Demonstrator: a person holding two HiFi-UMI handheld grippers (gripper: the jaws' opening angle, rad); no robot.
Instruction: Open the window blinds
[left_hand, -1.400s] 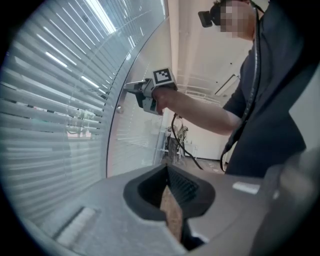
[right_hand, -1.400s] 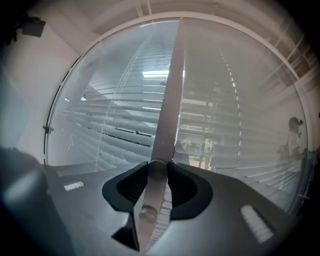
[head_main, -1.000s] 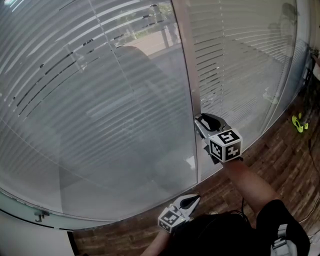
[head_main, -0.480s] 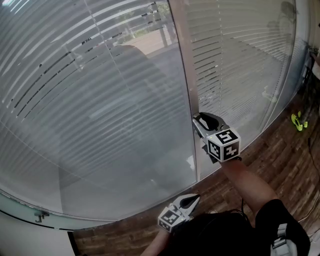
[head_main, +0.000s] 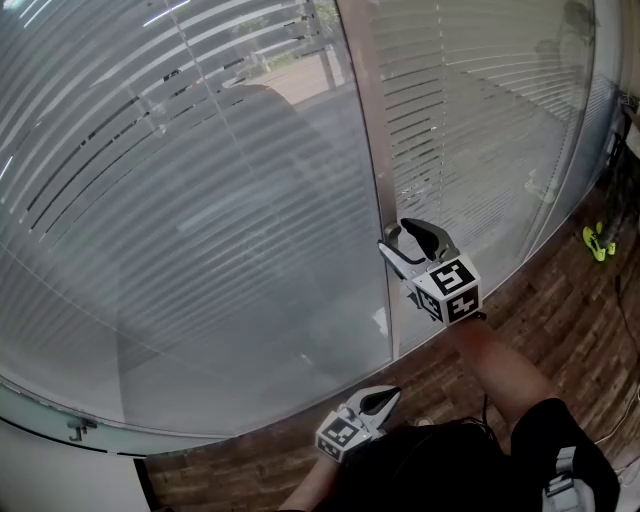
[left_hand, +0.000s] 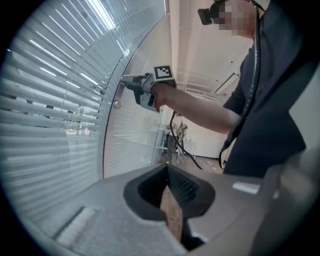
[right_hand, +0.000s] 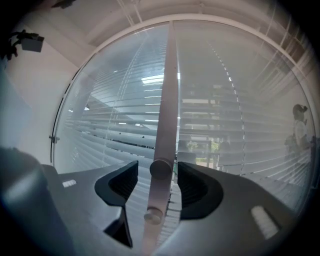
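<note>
Grey slatted blinds (head_main: 200, 200) hang behind the glass on both sides of a pale upright mullion (head_main: 368, 140). In the right gripper view a round knob (right_hand: 161, 169) sticks out of the mullion (right_hand: 169, 90), with a second, smaller knob (right_hand: 153, 216) below it. My right gripper (head_main: 402, 237) is held level at the mullion. Its jaws have just been opening and now stand on either side of the upper knob with a gap on each side. My left gripper (head_main: 385, 400) hangs low by my body, shut and empty (left_hand: 172, 200).
Brown wood-plank floor (head_main: 560, 320) runs along the foot of the glass. A yellow-green object (head_main: 596, 243) lies on it at the right. A small metal bracket (head_main: 78, 430) sits on the sill at lower left. My torso (left_hand: 280, 100) fills the right of the left gripper view.
The right gripper's jaws have spread apart around the knob and the gripper has rolled slightly. The left gripper has stayed where it was.
</note>
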